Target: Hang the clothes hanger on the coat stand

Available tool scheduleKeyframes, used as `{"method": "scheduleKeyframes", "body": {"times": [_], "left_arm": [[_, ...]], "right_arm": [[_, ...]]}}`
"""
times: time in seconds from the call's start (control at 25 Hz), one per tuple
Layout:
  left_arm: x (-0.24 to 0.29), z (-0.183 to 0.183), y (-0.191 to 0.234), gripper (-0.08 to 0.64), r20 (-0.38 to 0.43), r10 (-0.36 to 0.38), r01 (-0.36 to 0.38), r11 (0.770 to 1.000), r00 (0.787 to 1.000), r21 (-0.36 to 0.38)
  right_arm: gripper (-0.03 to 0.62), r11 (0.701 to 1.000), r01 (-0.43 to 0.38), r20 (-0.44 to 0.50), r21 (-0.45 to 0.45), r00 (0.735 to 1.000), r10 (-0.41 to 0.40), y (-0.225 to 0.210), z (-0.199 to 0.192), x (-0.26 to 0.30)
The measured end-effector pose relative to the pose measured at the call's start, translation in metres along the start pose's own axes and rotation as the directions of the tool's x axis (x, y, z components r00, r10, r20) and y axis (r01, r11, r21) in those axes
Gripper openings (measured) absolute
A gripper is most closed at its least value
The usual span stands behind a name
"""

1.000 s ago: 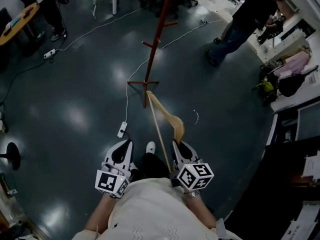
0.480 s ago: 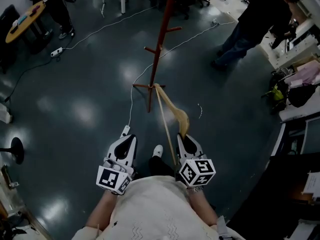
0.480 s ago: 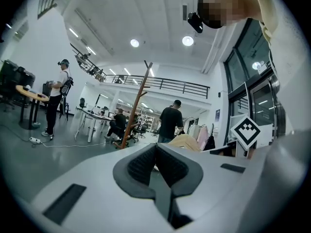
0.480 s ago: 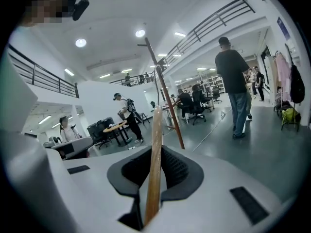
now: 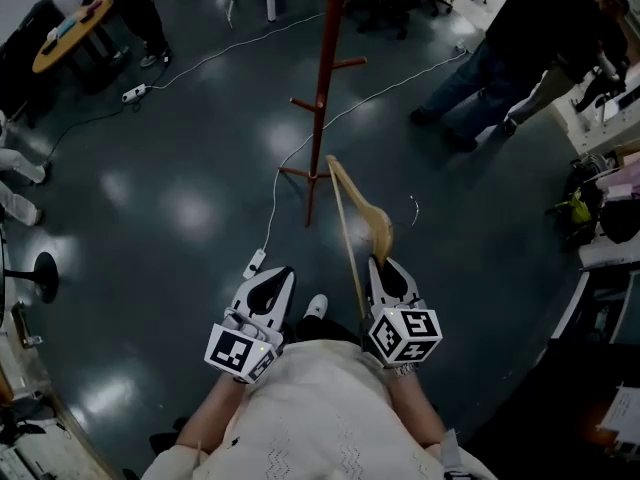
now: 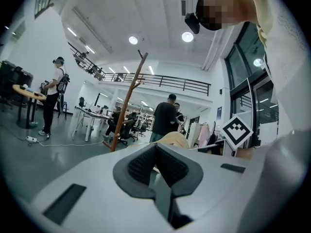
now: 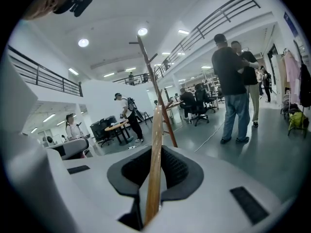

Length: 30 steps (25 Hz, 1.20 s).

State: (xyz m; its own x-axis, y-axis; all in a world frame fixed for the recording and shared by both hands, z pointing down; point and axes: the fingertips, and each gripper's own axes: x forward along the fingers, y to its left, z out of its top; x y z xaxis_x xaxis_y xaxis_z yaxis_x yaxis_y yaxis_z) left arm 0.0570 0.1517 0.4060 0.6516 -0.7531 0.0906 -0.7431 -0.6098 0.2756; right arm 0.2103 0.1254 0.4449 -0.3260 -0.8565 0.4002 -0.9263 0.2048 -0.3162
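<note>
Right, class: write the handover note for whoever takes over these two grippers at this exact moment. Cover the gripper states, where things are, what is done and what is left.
Left gripper: shut, with nothing between its jaws, held low in front of the body.
Right gripper: shut on the wooden hanger, which points forward and away from the person.
Coat stand: upright on the floor ahead, with bare pegs in view.
Done: the hanger is picked up and faces the stand.
Left: close the gap, lift the hanger to a peg, hook it on and open the right gripper.
</note>
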Motion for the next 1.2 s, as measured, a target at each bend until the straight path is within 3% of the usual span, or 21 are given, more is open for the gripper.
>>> {"method": "scheduleKeyframes", "body": {"times": [0.28, 0.52, 0.72, 0.96, 1.2], "left_arm": [[0.012, 0.015, 0.019, 0.012, 0.034, 0.059, -0.059, 0.998, 0.998, -0.006], [0.022, 0.015, 0.047, 0.012, 0.015, 0.061, -0.06, 0.998, 0.998, -0.034], [0.045, 0.023, 0.079, 0.012, 0.005, -0.016, 0.016, 0.999, 1.0, -0.041], [0.079, 0.035, 0.103, 0.012, -0.015, -0.12, 0.119, 0.992, 0.993, -0.035], [0.102, 0.061, 0.185, 0.012, -0.049, -0.206, 0.206, 0.979, 0.977, -0.014]], "right_arm": [[0.069, 0.999, -0.039, -0.014, -0.038, 0.999, 0.038, 0.004, 0.01, 0.029], [0.069, 0.997, -0.062, -0.061, -0.038, 0.996, 0.06, 0.021, 0.001, 0.052], [0.069, 0.998, -0.009, -0.078, -0.07, 0.997, 0.003, 0.034, 0.001, 0.077], [0.069, 0.996, 0.072, -0.067, -0.047, 0.995, -0.075, 0.034, 0.009, 0.104], [0.069, 0.991, 0.132, -0.043, -0.004, 0.99, -0.132, 0.075, 0.023, 0.165]]}}
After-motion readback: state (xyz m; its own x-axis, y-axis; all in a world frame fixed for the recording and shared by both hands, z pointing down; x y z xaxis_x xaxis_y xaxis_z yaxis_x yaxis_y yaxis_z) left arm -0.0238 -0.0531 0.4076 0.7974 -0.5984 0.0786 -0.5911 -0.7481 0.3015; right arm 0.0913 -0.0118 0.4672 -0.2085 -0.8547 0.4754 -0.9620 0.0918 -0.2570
